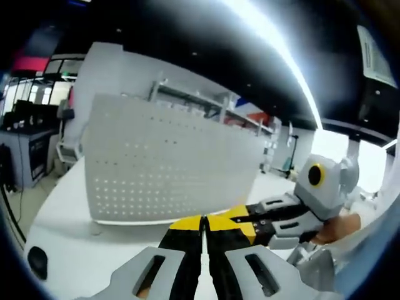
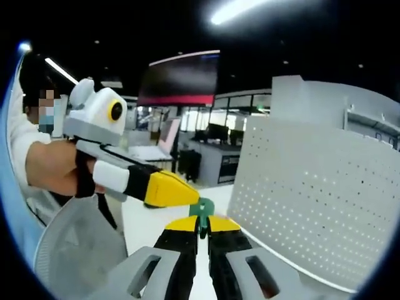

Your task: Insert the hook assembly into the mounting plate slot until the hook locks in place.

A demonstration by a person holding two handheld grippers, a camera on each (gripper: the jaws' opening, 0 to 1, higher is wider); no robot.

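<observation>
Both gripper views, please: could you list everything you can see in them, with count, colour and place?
Perforated mounting plate: one, light grey, standing upright on the table, ahead of both tongs.
Hook piece: one, green, pinched at the tips of the right tongs; its shape is mostly hidden.
Table: one, white, under the plate.
Shelving: one unit, pale, behind the plate.
Desks with monitors: several, dark, in the background.
Ceiling light strip: one, white, overhead.
Left tongs: yellow and black tips, closed together in front of the plate, nothing visible between them.
Person's forearm: one, holding the left tongs.
</observation>
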